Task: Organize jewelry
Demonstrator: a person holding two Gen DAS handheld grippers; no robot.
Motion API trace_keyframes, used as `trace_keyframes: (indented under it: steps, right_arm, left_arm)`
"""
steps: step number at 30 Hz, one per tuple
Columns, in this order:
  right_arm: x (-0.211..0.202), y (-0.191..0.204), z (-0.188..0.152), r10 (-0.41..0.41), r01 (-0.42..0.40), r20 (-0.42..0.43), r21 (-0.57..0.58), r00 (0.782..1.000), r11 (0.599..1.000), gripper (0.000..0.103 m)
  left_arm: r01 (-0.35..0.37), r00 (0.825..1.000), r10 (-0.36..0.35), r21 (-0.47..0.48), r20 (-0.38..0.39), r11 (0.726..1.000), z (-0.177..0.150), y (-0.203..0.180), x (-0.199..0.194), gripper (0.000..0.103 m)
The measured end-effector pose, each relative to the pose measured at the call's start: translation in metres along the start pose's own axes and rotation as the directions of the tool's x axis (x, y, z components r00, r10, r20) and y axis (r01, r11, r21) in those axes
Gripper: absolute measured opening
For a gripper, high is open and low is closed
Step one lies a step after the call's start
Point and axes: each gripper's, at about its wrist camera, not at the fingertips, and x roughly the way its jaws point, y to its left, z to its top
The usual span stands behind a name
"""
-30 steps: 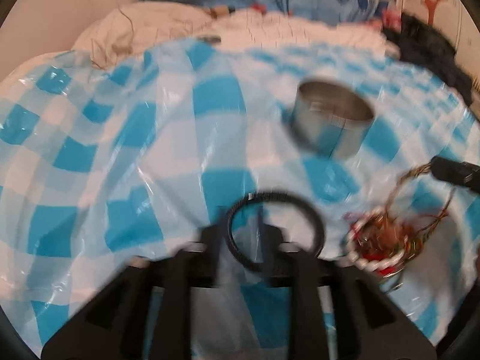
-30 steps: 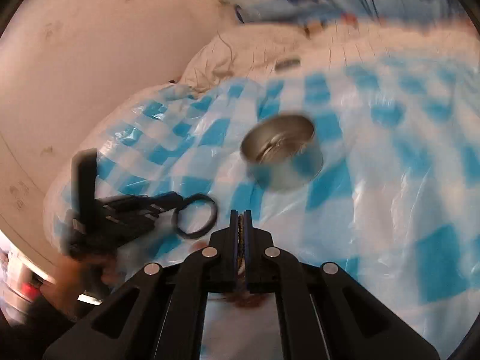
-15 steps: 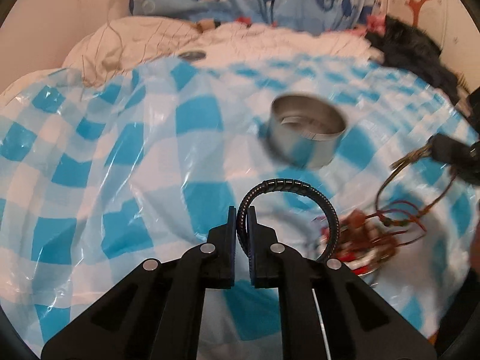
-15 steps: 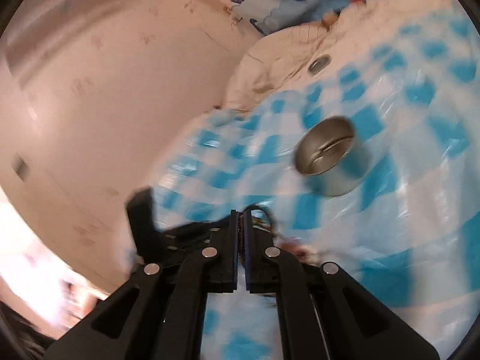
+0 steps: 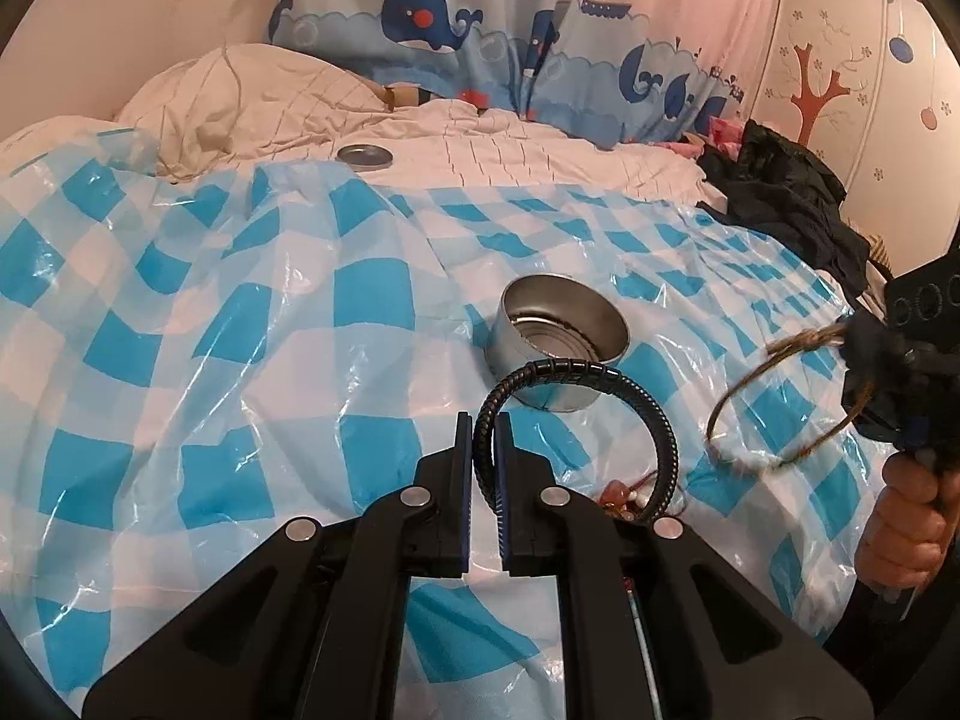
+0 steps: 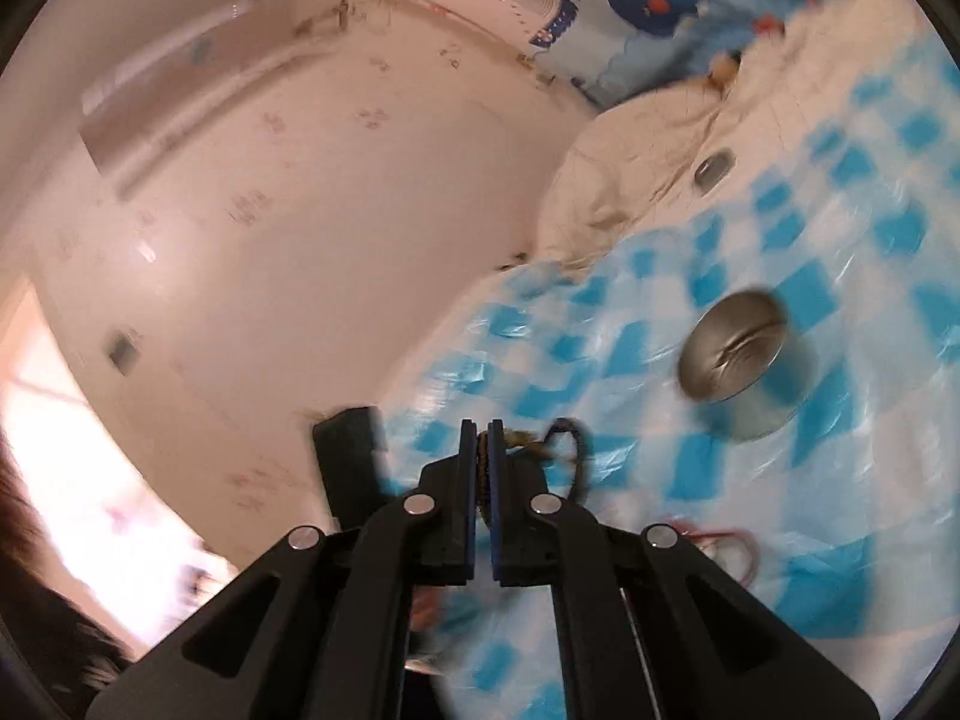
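My left gripper (image 5: 483, 420) is shut on a black ribbed bracelet (image 5: 576, 369) and holds it up just in front of an open round metal tin (image 5: 561, 324) on the blue checked plastic sheet (image 5: 240, 324). My right gripper (image 6: 478, 427) is shut on a thin brown cord bracelet (image 5: 780, 396), lifted above the sheet at the right of the left wrist view. The tin also shows in the right wrist view (image 6: 744, 360), blurred. A tangle of red and beaded jewelry (image 5: 624, 495) lies on the sheet behind the black bracelet, mostly hidden.
The tin's lid (image 5: 364, 155) lies on the white quilt at the back. A pillow (image 5: 240, 96) sits back left, dark clothing (image 5: 786, 198) back right. A whale-print curtain (image 5: 480, 30) hangs behind the bed. A pink wall fills the left of the right wrist view.
Both grippers have risen off the sheet with their bracelets. The brown cord bracelet has come away from the red tangle. The right wrist view has swung left toward the wall.
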Motion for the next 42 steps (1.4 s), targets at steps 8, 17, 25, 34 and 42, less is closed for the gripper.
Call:
trace_keyframes:
  steps: [8,17,25,34,42]
  right_arm:
    - [-0.003,-0.013,0.005,-0.080,0.079,0.015,0.052,0.997,0.995,0.005]
    - [-0.021,-0.029,0.018,-0.138,0.130,0.076,0.103,0.988,0.986,0.006]
    - [-0.016,-0.031,0.030,-0.152,0.143,0.084,0.111,0.985,0.984,0.007]
    - [0.038,-0.037,0.067,-0.065,0.059,0.043,0.134,0.997,0.989,0.007]
    - [0.053,-0.079,0.064,-0.407,0.406,-0.034,0.171,0.913,0.898,0.053]
  left_arm:
    - [0.015,1.000,-0.015,-0.011,0.009,1.000,0.012,-0.010,0.014,0.006]
    - [0.008,1.000,-0.008,-0.041,0.012,0.999,0.049,-0.035,0.074,0.006]
    - [-0.033,0.993,0.026,-0.058,-0.119,0.998,0.067,-0.033,0.133,0.013]
    - [-0.105,0.994,0.101,-0.084,-0.046,0.991,0.062,-0.024,0.058,0.054]
    - [-0.096,0.989,0.088,-0.064,-0.119,0.993,0.019,-0.024,0.035,0.063]
